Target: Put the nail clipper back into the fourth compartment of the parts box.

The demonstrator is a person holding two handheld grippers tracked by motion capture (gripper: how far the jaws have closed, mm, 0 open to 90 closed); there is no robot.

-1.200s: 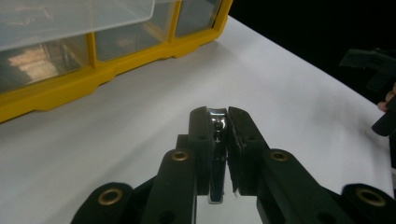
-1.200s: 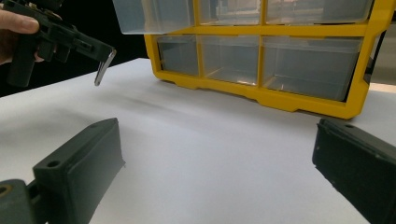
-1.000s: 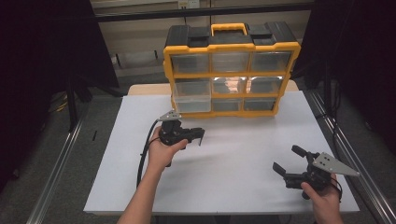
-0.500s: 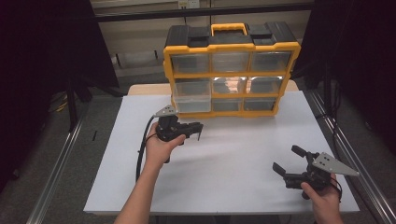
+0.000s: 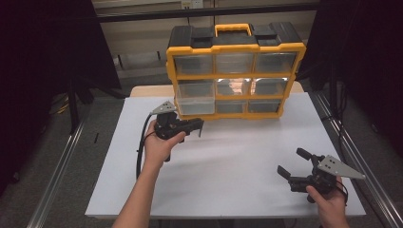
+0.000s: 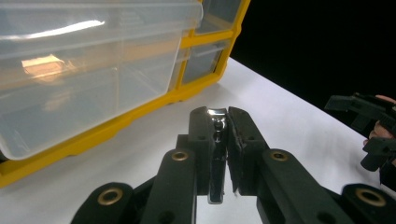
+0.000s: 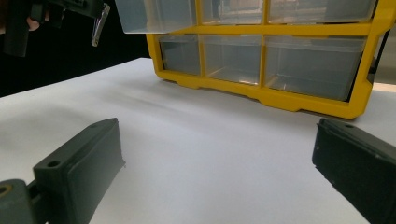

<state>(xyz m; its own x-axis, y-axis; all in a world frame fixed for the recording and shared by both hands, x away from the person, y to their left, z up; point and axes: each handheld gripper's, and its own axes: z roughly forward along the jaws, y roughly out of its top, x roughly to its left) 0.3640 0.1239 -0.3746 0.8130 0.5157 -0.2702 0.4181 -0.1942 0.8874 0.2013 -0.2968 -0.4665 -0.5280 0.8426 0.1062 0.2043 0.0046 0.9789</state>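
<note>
Left gripper clamped on a small metal piece beside the drawer cabinet; right gripper spread apart over the table.

My left gripper [image 6: 218, 135] has its jaws pressed together on a thin shiny metal piece [image 6: 216, 154], which stands upright between them; I cannot tell what the piece is. In the high view this left gripper [image 5: 196, 127] sits just in front of the cabinet's lower left corner. A clear drawer [image 6: 88, 65], pulled out of the yellow drawer cabinet [image 5: 235, 71], lies close ahead of the jaws. My right gripper [image 5: 292, 164] is held low near the front right edge of the white table [image 5: 237, 156], well apart from the cabinet, jaws wide with nothing between them.
</note>
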